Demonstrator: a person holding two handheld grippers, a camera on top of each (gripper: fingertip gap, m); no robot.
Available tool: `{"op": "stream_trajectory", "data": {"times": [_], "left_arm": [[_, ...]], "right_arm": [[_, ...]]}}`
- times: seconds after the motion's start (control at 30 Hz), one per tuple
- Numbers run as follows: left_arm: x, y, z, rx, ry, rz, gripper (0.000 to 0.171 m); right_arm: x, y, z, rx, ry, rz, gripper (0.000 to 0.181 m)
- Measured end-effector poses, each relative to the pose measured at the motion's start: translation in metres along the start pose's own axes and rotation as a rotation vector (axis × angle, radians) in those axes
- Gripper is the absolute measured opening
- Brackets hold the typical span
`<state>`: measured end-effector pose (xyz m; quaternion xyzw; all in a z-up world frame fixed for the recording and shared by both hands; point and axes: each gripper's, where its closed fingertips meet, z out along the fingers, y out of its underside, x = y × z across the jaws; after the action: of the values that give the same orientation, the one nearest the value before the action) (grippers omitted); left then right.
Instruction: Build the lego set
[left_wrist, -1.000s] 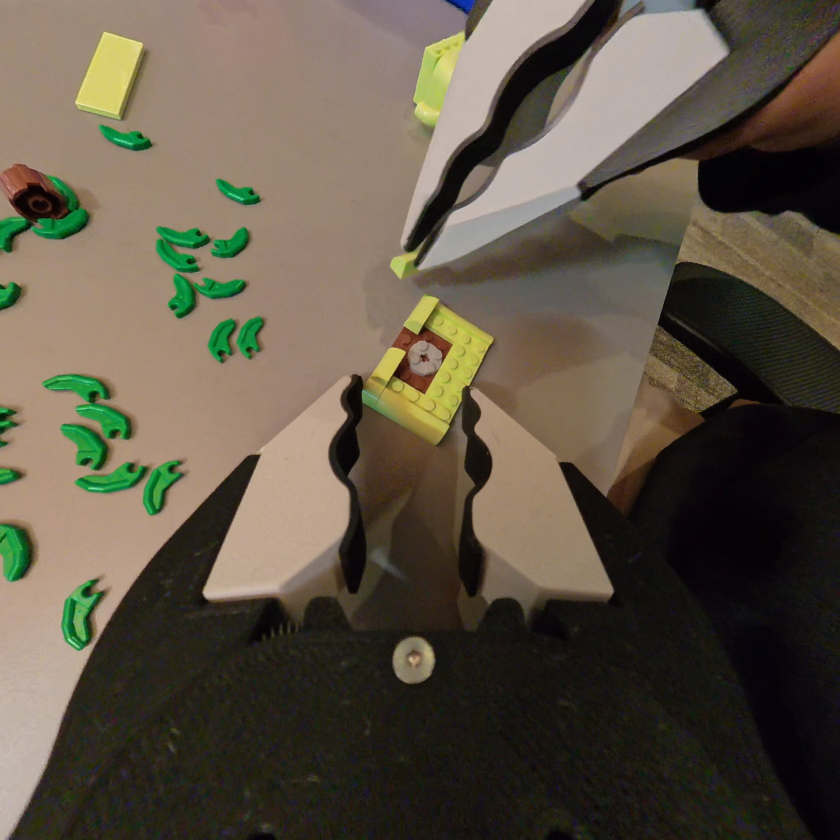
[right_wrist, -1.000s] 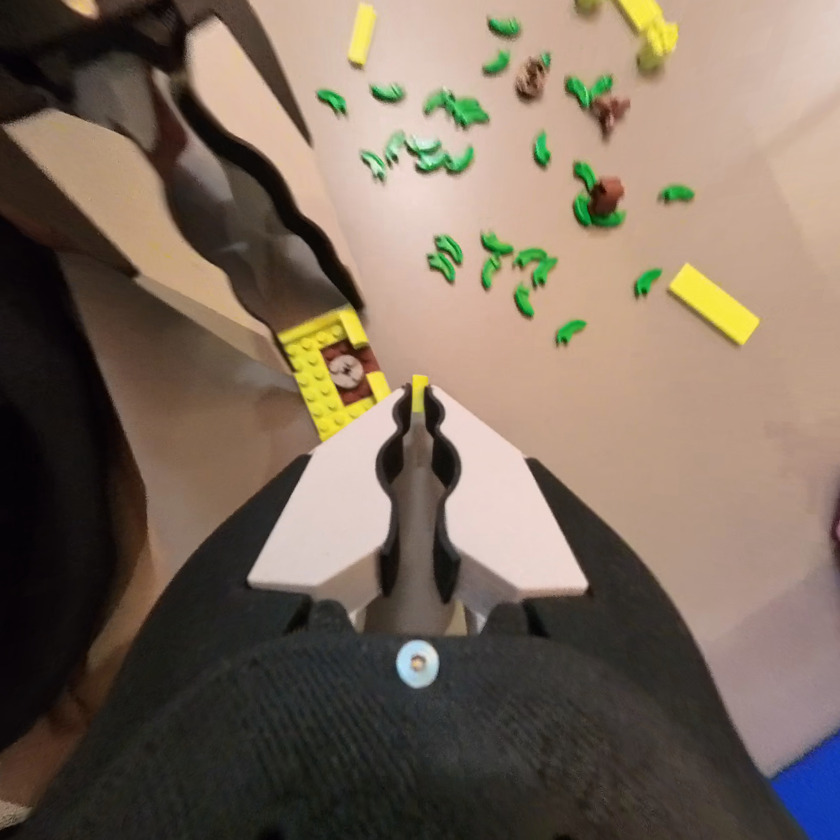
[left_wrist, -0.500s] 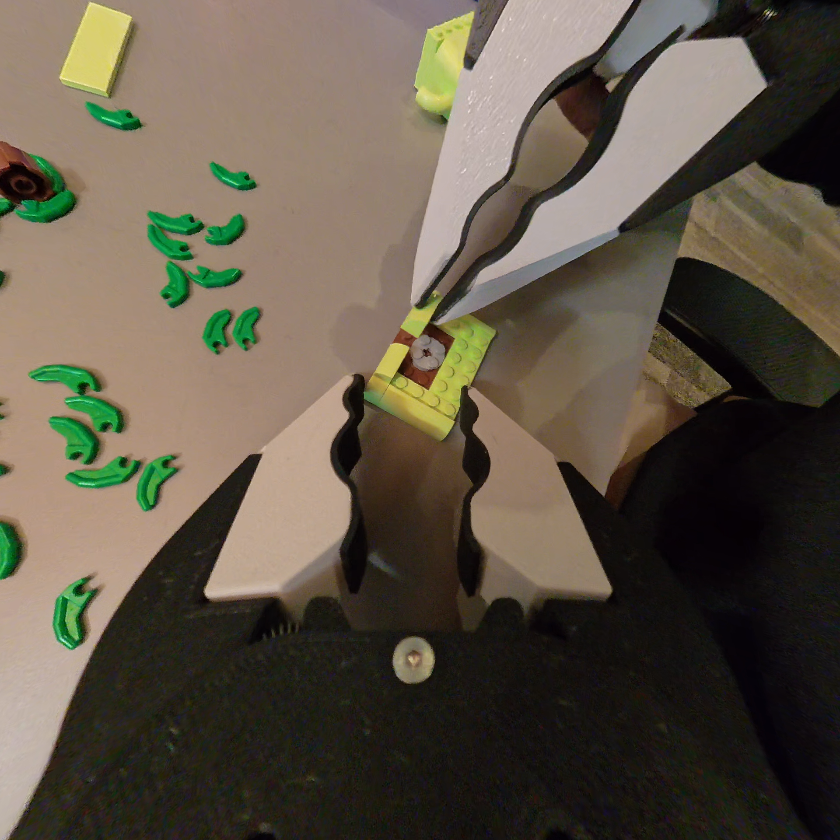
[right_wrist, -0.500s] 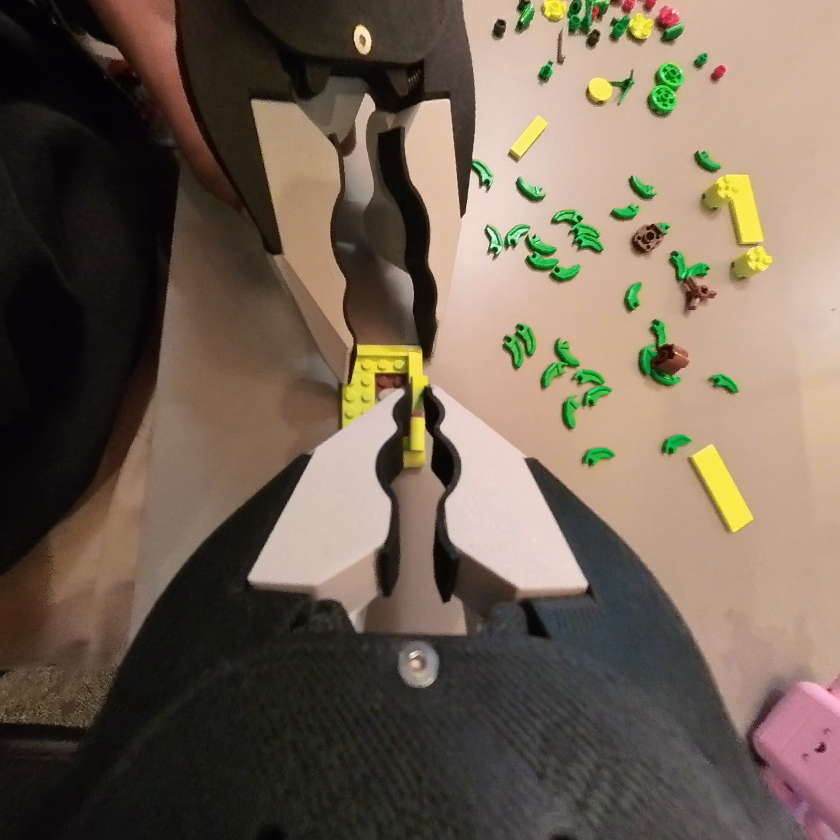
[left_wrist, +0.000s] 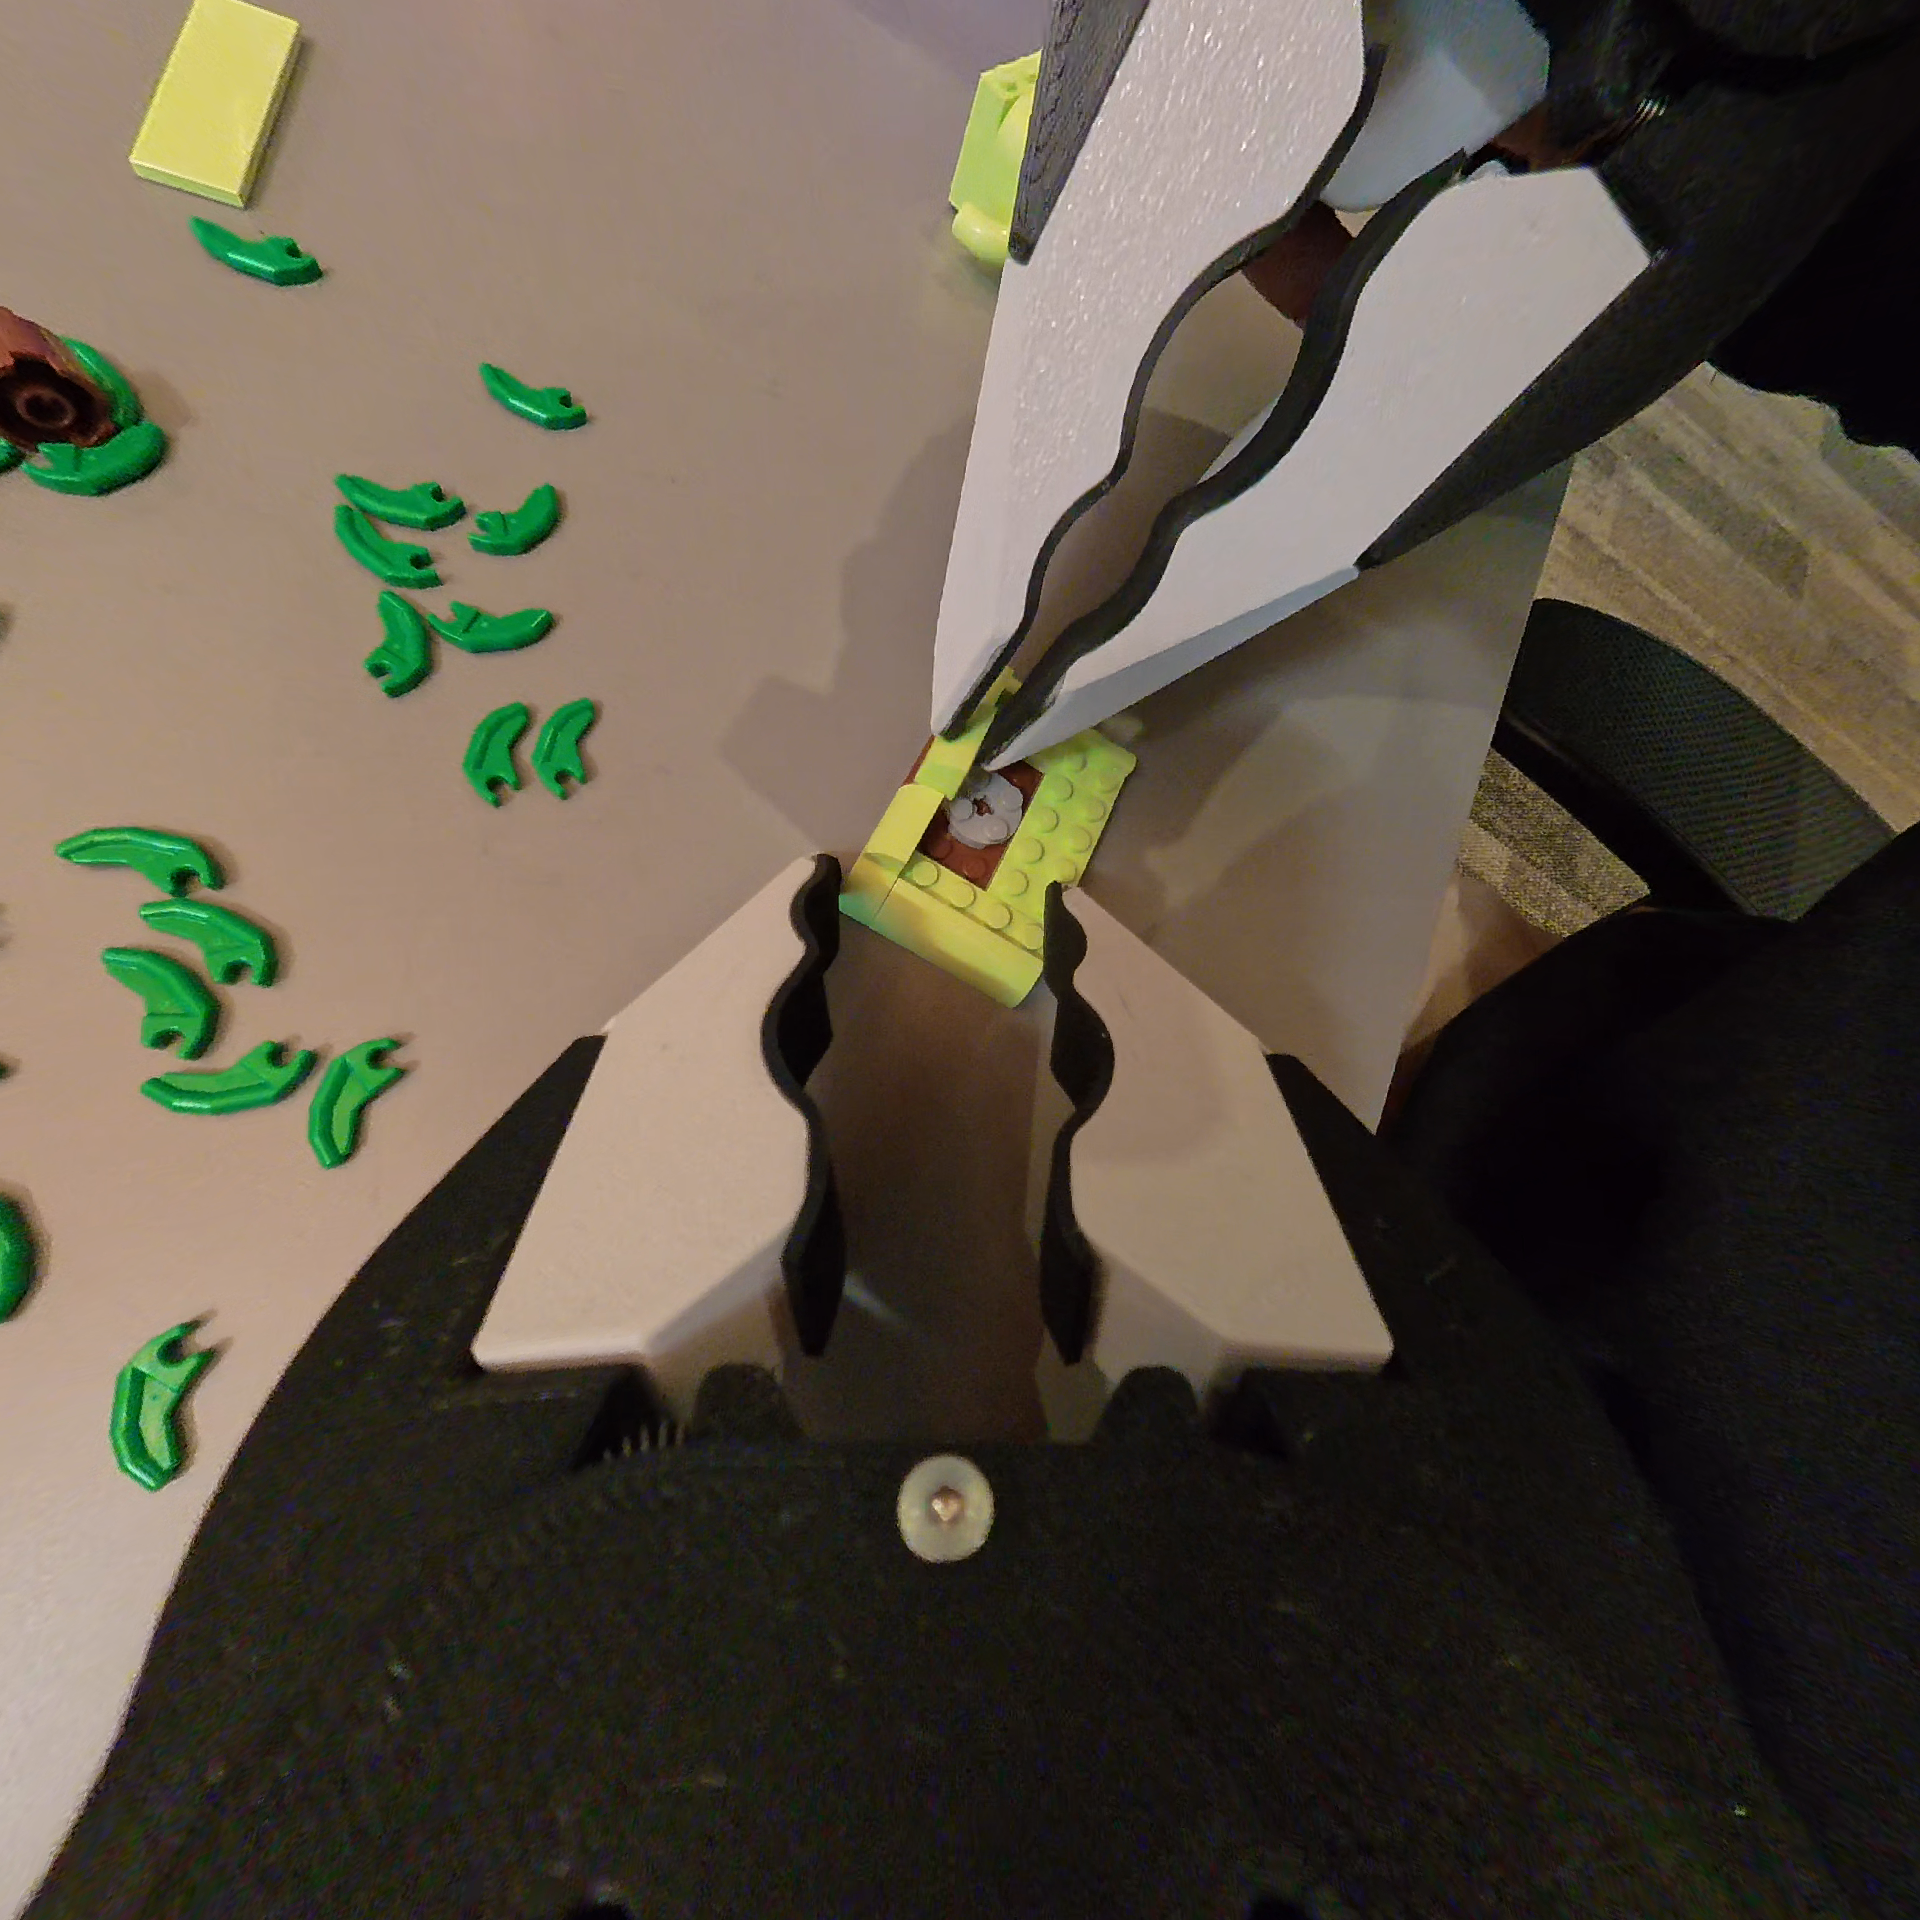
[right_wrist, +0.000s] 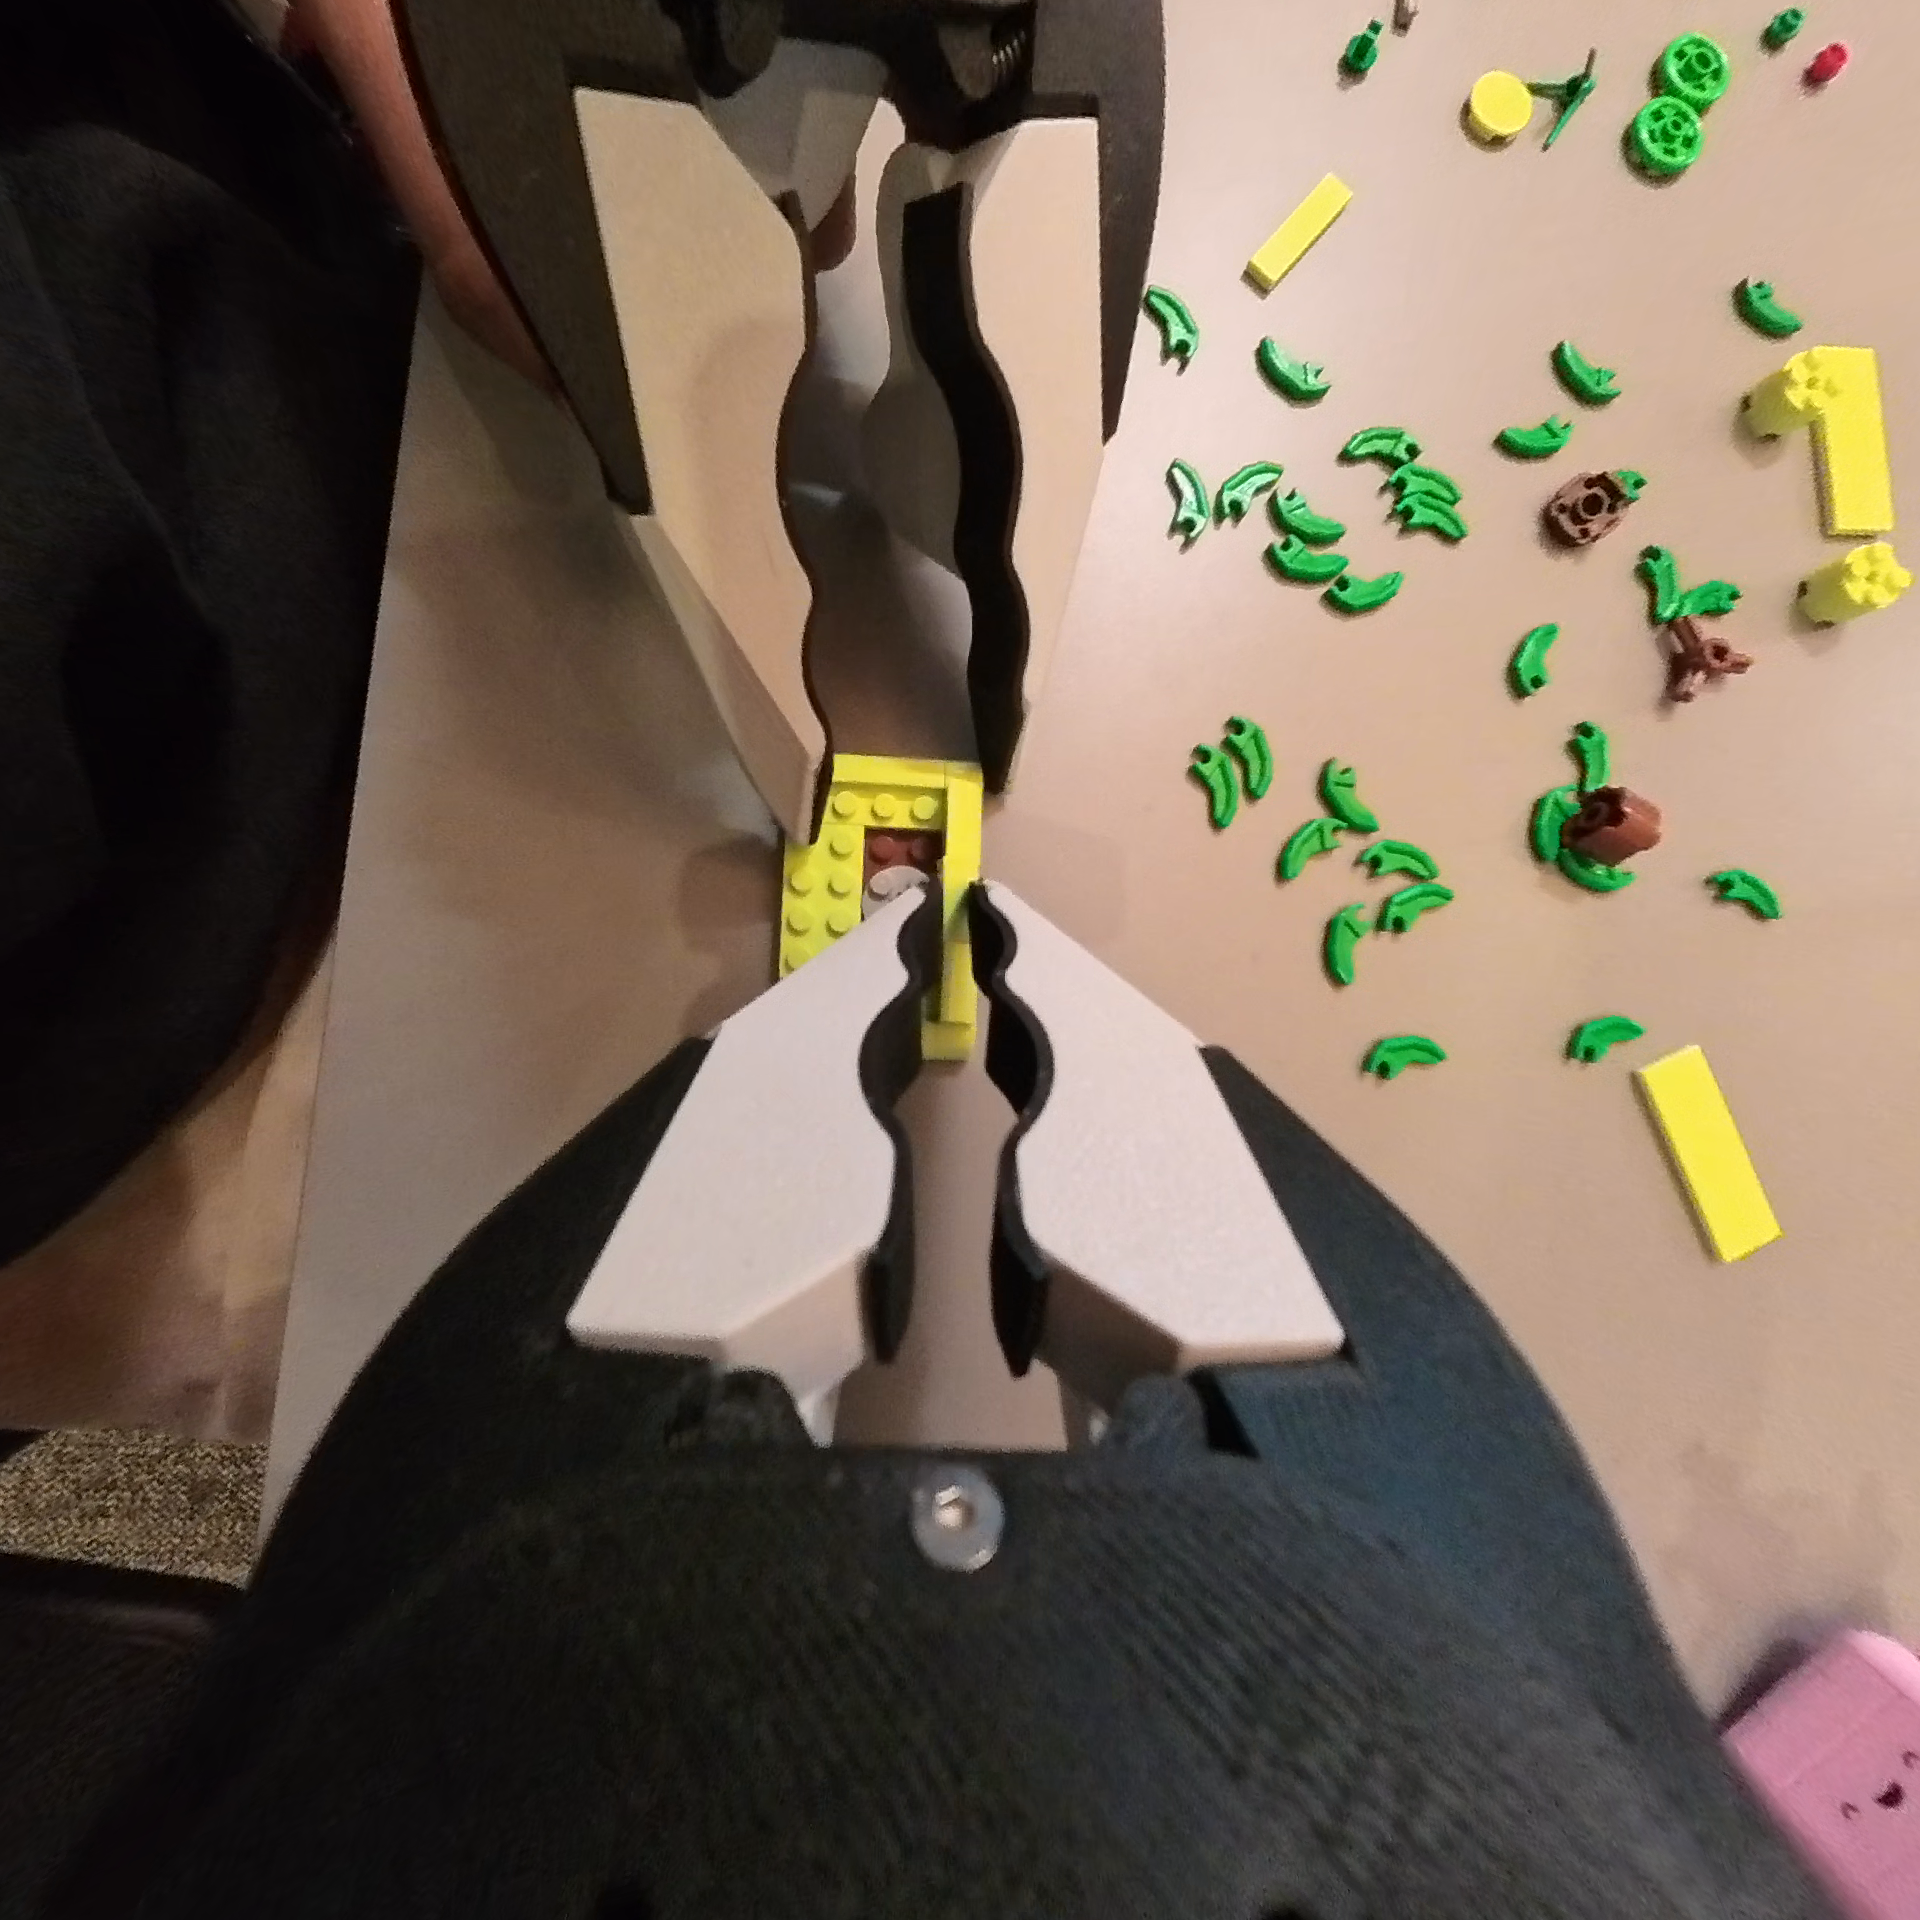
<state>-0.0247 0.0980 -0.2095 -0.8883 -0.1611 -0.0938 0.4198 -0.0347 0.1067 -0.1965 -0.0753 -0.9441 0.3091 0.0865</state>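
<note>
So far only the little lime base (left_wrist: 1049, 831) is built, squeezed between the left gripper (left_wrist: 940, 883) jaws, while the right gripper (right_wrist: 951, 899) jaws pinch a lime tile (right_wrist: 951, 997) onto it, with many leaves (right_wrist: 1340, 800) waiting beside.

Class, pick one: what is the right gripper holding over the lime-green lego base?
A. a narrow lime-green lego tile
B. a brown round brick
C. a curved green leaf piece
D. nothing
A: the right gripper pinches a narrow lime-green lego tile at the edge of the lime-green lego base.
</note>
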Motion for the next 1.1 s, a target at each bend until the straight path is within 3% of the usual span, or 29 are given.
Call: {"op": "stream_trajectory", "data": {"times": [0.8,0.93,1.1], "left_arm": [[0.000,0.000,0.000,0.000,0.003,-0.001,0.037],[0.000,0.000,0.000,-0.001,0.002,0.000,0.036],[0.000,0.000,0.000,0.000,0.003,-0.001,0.036]], "right_arm": [[0.000,0.006,0.007,-0.071,-0.016,0.023,0.004],[0.000,-0.001,0.001,-0.029,-0.043,0.090,0.015],[0.003,-0.001,-0.003,-0.016,-0.058,0.151,0.015]]}}
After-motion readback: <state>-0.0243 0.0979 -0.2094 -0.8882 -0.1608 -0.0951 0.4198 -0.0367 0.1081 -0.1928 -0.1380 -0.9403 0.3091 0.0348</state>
